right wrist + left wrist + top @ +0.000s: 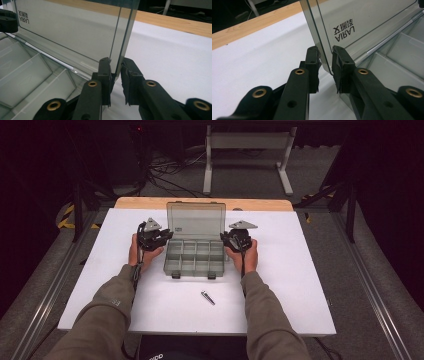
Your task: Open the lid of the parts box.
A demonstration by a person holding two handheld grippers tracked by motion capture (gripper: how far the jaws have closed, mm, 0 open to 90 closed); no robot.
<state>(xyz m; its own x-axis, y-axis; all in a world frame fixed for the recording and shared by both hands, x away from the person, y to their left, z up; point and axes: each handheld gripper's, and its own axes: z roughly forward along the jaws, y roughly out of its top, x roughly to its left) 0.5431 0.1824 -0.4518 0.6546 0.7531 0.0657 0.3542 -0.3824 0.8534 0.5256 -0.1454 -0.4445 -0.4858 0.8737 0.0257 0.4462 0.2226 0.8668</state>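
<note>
A smoky clear compartment box [194, 271] sits mid-table with its lid [196, 220] standing upright at the back. My left gripper [169, 234] is at the lid's left edge and my right gripper [225, 236] at its right edge. In the left gripper view the left gripper [326, 58] has a pad on each side of the lid [367, 20], near its lower corner. In the right gripper view the right gripper [115, 68] pinches the lid's [70, 32] other edge the same way. The compartments [30, 72] look empty.
A small metal bolt [208, 297] lies on the white tabletop [150, 310] in front of the box. A wooden strip [200, 203] runs along the table's far edge. Beyond it stand a metal frame and cables on the floor.
</note>
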